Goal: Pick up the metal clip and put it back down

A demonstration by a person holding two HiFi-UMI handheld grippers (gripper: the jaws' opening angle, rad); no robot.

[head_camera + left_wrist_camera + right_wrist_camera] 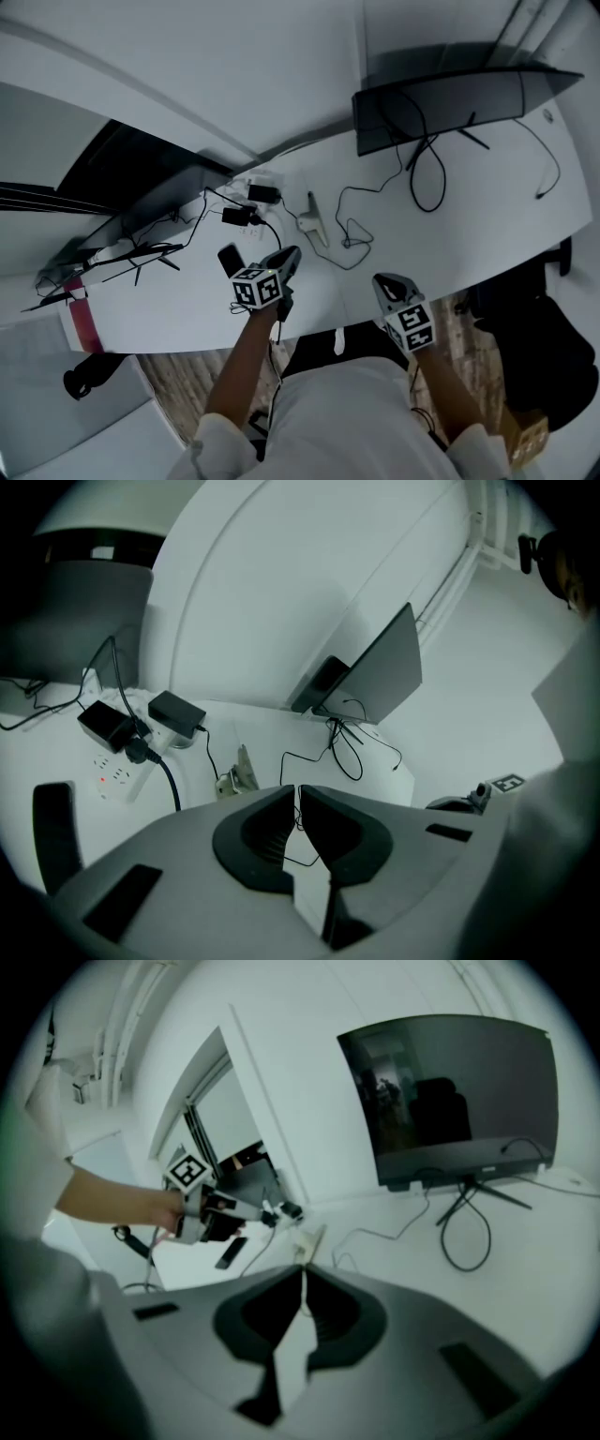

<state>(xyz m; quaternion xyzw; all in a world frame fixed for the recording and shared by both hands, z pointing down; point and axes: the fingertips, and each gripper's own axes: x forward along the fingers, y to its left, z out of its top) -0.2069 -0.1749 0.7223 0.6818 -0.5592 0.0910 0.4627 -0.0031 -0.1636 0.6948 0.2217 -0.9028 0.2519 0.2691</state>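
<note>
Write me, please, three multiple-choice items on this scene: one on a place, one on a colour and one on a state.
1. Where is the metal clip?
A. on the floor
B. lying on the table
C. on top of the monitor

2. What colour is the table?
A. white
B. brown
C. green

3. How do the left gripper's jaws stand?
A. wide apart
B. closed on the clip
C. closed together, nothing between them

Answers:
1 B, the head view shows the clip resting on the tabletop.
2 A, the top is plain white in every view.
3 C, the left gripper view shows the pads meeting, with the clip lying beyond them.
</note>
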